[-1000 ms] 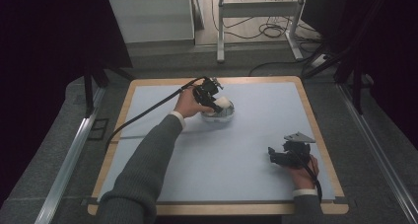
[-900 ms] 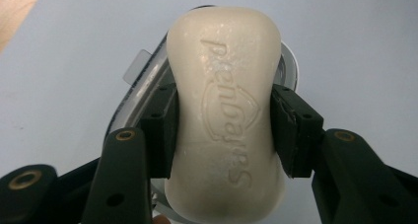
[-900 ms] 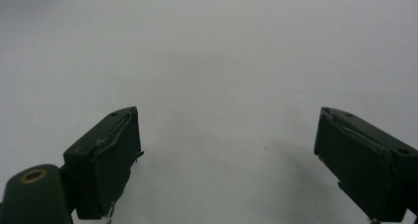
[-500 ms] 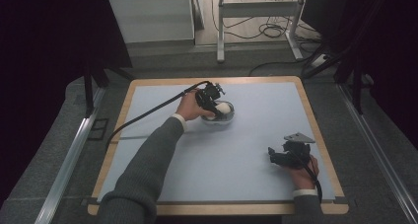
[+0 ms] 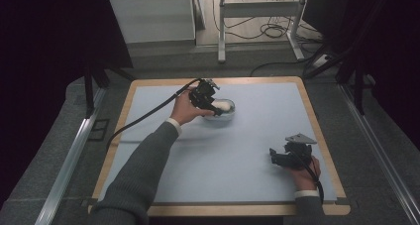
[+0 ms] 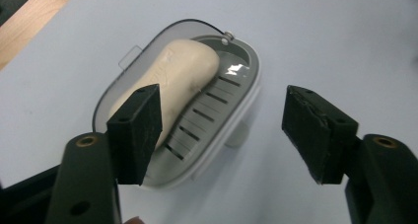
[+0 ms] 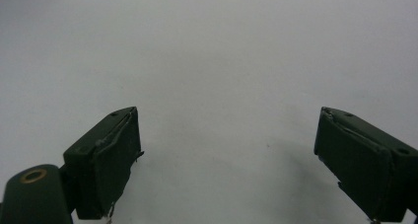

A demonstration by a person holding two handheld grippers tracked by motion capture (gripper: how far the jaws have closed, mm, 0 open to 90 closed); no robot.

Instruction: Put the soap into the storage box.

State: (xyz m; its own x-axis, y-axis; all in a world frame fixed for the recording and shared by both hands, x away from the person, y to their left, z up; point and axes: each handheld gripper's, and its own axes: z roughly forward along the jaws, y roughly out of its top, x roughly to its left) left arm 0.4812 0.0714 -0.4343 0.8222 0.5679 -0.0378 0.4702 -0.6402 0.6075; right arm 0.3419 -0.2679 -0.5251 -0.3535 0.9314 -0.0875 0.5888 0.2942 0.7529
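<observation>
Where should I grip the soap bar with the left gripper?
Across its short width near the middle, coming down from above. The soap bar lies long and rounded in the soap dish, whose rim blocks a low approach. The left gripper hangs open above it, probably wide enough.

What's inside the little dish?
A cream soap bar lies in the soap dish, on a grey slotted tray. Whatever is under the soap and tray is covered.
</observation>
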